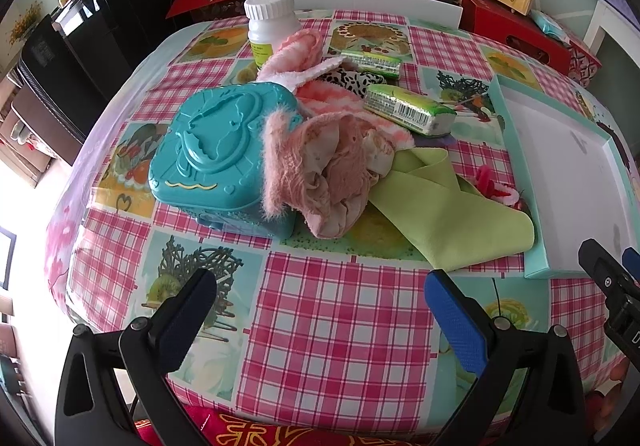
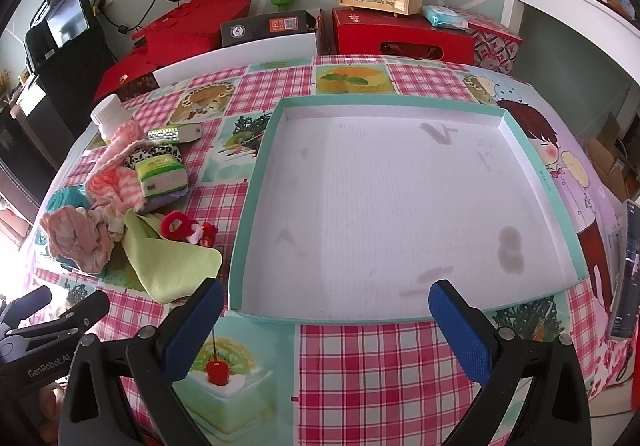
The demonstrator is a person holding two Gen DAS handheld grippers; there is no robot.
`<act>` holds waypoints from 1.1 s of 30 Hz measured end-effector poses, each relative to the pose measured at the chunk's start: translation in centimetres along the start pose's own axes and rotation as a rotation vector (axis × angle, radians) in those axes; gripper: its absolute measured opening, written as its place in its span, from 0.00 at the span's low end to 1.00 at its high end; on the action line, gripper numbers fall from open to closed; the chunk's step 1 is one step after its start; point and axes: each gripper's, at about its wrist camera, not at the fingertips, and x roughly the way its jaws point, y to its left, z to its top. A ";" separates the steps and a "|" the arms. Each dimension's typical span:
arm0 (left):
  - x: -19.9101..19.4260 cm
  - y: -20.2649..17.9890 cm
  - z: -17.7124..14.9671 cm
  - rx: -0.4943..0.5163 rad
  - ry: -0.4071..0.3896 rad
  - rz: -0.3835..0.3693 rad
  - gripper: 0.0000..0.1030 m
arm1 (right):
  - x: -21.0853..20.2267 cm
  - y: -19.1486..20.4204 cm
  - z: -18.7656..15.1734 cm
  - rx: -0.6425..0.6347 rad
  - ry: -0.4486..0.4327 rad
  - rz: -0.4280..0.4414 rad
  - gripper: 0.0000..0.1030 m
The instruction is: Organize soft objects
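Hovering hand-held grippers point(image 1: 320, 310) point(image 2: 326, 320) spread wide, box point(image 2: 240, 230) empty

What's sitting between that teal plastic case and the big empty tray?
A heap of soft things: pink socks, a green cloth and a red scrunchie beside the tray, clearest in the left wrist view.

Behind the teal case point(image 1: 208, 150), the bottle point(image 1: 272, 28) has its lower half hidden by a pink sock point(image 1: 296, 54) — label print too small to read — and the spotted cloth point(image 1: 352, 80) is mostly buried under packets.
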 end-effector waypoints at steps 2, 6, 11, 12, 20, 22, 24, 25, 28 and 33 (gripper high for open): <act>0.0 0.0 0.0 0.000 0.000 0.000 1.00 | 0.0 0.0 0.0 0.000 -0.001 0.000 1.00; 0.0 0.0 0.0 0.000 0.000 0.000 1.00 | 0.0 0.0 0.0 0.000 0.000 0.000 1.00; 0.0 0.0 0.0 0.001 0.000 -0.001 1.00 | 0.0 0.0 0.0 0.000 0.000 -0.001 1.00; 0.0 0.0 0.0 0.000 0.000 0.000 1.00 | 0.0 0.0 0.0 0.000 0.000 -0.001 1.00; -0.1 0.1 0.0 -0.004 -0.005 -0.003 1.00 | 0.0 0.0 0.0 0.000 -0.001 -0.002 1.00; -0.4 0.3 0.1 -0.018 -0.016 -0.007 1.00 | -0.1 0.0 0.0 -0.001 -0.004 -0.002 1.00; -0.9 0.6 0.3 -0.026 -0.028 -0.018 1.00 | -0.3 0.1 0.0 -0.008 -0.017 -0.004 1.00; -1.2 0.8 0.6 -0.027 -0.028 -0.022 1.00 | -0.5 0.2 0.1 -0.012 -0.029 -0.010 1.00; -2.1 1.7 1.9 -0.066 -0.036 -0.066 1.00 | -1.2 0.6 0.8 -0.033 -0.062 -0.015 1.00; -4.1 2.6 5.0 -0.106 -0.094 -0.127 1.00 | -1.6 1.1 2.6 -0.035 -0.074 0.004 1.00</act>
